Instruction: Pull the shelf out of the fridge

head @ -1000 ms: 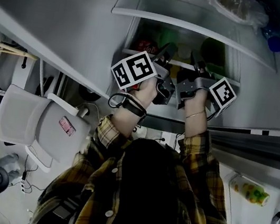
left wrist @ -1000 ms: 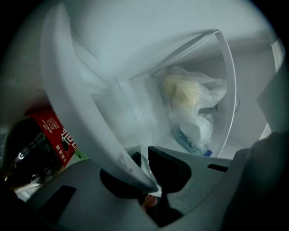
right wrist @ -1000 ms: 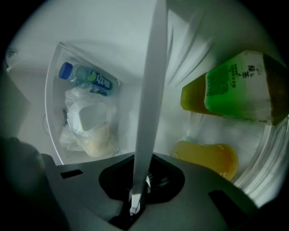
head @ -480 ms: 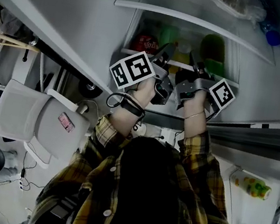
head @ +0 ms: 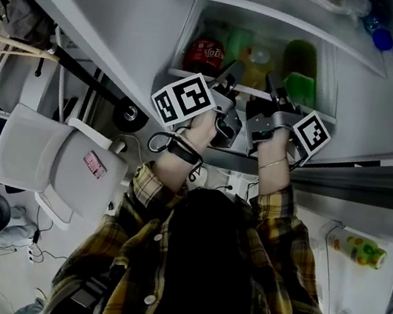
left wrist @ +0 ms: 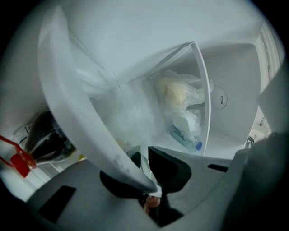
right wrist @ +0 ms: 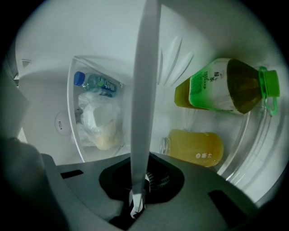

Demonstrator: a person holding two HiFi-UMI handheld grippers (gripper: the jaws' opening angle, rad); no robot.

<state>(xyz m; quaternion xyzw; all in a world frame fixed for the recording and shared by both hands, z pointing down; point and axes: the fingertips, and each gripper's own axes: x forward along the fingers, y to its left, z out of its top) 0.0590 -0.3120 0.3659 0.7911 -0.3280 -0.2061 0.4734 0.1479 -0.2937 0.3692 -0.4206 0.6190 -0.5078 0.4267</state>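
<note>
The white fridge shelf [head: 257,93] is a shallow drawer holding a red cola bottle [head: 203,54], a yellow drink [head: 258,56] and a green bottle [head: 301,62]. Both grippers hold its front rim side by side. My left gripper [head: 234,73] is shut on the rim, which runs as a white band [left wrist: 76,117] slanting down into the jaws [left wrist: 151,182]. My right gripper [head: 275,85] is shut on the same rim [right wrist: 144,90], seen edge-on and pinched at the jaws [right wrist: 137,191]. The green tea bottle [right wrist: 226,85] and the yellow bottle [right wrist: 194,148] lie behind it.
Above the drawer a glass shelf [head: 275,12] carries a plastic bag of food [right wrist: 99,122] and a blue-capped bottle [head: 376,34]. A white chair [head: 52,165] stands at the left behind the person. The fridge door bin [head: 360,251] at the lower right holds a bottle.
The drawer has slid out toward the person with both grippers on its rim. More of the cola, yellow and green bottles shows now.
</note>
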